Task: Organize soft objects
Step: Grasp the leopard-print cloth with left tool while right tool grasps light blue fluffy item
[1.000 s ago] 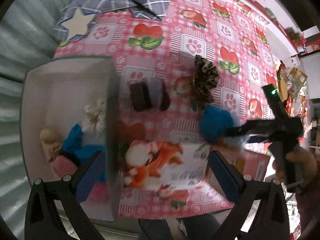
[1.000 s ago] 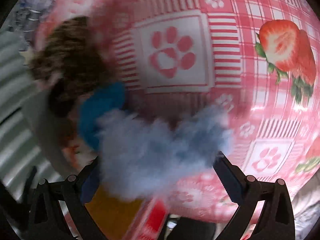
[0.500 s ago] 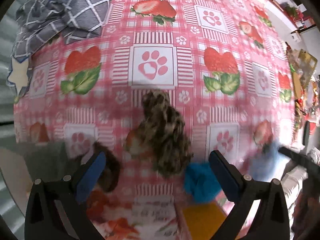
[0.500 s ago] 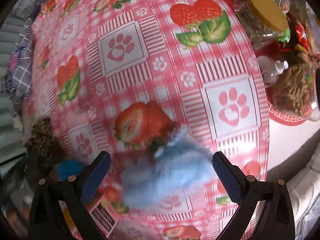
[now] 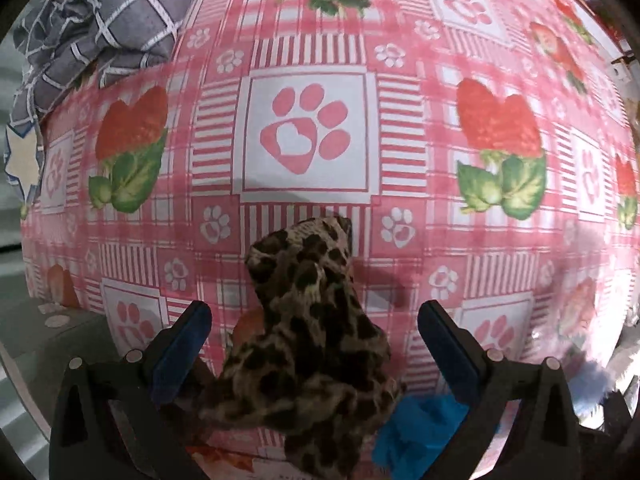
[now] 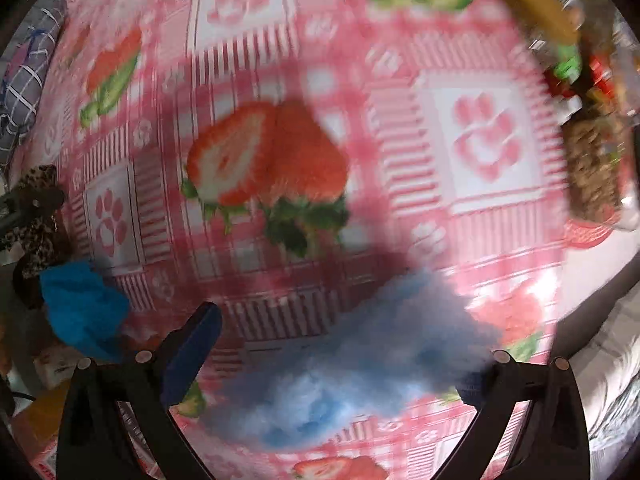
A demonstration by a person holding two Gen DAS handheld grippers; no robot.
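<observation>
Seemingly three scrunchies [image 5: 312,344]; two hand-held grippers [image 5: 312,360]

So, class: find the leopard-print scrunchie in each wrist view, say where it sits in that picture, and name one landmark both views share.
Left wrist view: the leopard-print scrunchie fills the lower centre, between the open fingers of the left gripper.
Right wrist view: it is small at the far left edge, above the bright blue scrunchie.
Shared landmark: the bright blue scrunchie, beside the leopard one in both views.
</observation>
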